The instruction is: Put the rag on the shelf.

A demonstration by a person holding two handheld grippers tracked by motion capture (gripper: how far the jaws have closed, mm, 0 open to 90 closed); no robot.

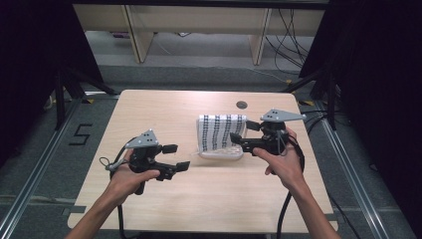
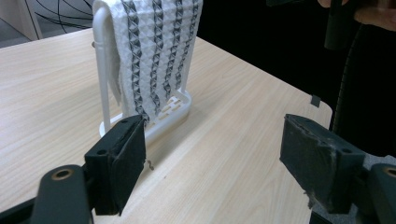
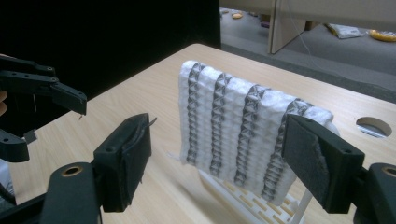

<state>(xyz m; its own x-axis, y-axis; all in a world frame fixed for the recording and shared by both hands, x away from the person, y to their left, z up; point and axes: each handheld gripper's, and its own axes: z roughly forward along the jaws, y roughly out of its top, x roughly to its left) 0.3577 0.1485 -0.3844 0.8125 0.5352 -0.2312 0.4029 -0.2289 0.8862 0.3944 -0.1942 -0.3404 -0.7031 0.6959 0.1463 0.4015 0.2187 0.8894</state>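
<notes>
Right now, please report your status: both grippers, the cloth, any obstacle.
Left gripper open, empty. Right gripper open beside white grey-striped waffle cloth, draped on white plastic rack. Nothing between.

I saw a light wooden counter (image 1: 164, 107) with a round cable hole (image 1: 242, 104) near its far edge, and a white rack (image 1: 221, 154) standing right of centre.

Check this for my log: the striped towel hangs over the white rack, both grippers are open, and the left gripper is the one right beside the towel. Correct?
Not quite: the high view shows the right gripper beside the towel on the rack; the left gripper is farther off. Both are open.
</notes>
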